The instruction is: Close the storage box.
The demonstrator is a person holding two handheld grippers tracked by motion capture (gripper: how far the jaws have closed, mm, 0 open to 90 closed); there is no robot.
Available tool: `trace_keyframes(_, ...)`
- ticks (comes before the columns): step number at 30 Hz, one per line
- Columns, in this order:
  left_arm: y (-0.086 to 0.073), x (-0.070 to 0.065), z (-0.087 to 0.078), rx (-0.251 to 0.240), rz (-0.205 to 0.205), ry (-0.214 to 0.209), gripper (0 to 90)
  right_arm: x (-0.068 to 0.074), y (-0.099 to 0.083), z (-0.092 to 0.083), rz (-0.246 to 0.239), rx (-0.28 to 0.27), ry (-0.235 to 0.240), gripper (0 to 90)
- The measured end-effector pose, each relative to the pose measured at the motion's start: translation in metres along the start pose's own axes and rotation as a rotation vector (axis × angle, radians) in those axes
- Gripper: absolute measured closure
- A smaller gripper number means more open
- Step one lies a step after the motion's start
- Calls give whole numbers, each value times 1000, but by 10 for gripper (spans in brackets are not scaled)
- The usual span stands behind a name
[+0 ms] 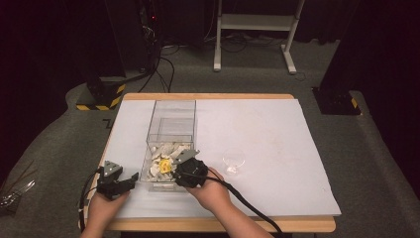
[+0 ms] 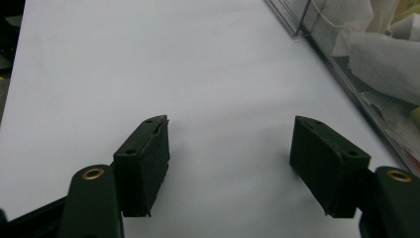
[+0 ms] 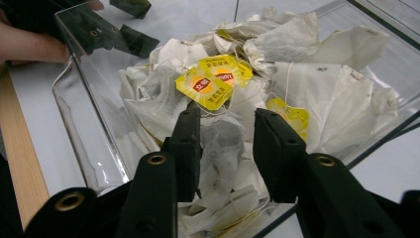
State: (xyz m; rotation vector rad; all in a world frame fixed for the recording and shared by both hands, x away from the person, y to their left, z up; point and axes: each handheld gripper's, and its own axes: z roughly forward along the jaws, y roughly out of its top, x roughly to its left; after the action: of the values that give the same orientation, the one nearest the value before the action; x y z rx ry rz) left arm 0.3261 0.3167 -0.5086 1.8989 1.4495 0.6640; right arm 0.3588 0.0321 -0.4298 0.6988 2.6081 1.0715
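Between the right gripper's (image 3: 227,148) narrowed jaws sits one tea bag (image 3: 220,144) atop the heap in the clear box (image 3: 74,129), so tangled strings may drag neighbouring bags up, while the left gripper (image 2: 230,153) idles half-open beside it.

One clear box (image 1: 171,130), one glass cup (image 1: 234,160), two yellow tags (image 3: 214,81), tea bags (image 3: 307,74) uncountable.

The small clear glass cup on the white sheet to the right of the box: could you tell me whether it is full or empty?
Empty: the small clear glass cup shows nothing inside in the high view.
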Motion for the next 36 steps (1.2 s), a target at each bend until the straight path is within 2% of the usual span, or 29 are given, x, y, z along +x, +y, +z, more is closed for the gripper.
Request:
trace_keyframes(5, 0, 0, 0, -3, -3, 0, 316, -3, 1, -1, 16, 15, 19, 705)
trace_keyframes(10, 0, 0, 0, 0, 0, -1, 316, -2, 1, -3, 6, 26, 24, 723)
trace_keyframes(13, 0, 0, 0, 0, 0, 0, 316, 0, 0, -3, -16, 33, 11, 779)
trace_keyframes(20, 0, 0, 0, 0, 0, 0, 316, 0, -2, -5, -29, 39, 1, 885)
trace_keyframes(29, 0, 0, 0, 1, 0, 0, 316, 0, -7, -6, -20, -5, 6, 899)
trace_keyframes(36, 0, 0, 0, 0, 0, 0, 316, 0, -10, -13, 3, -78, -10, 900)
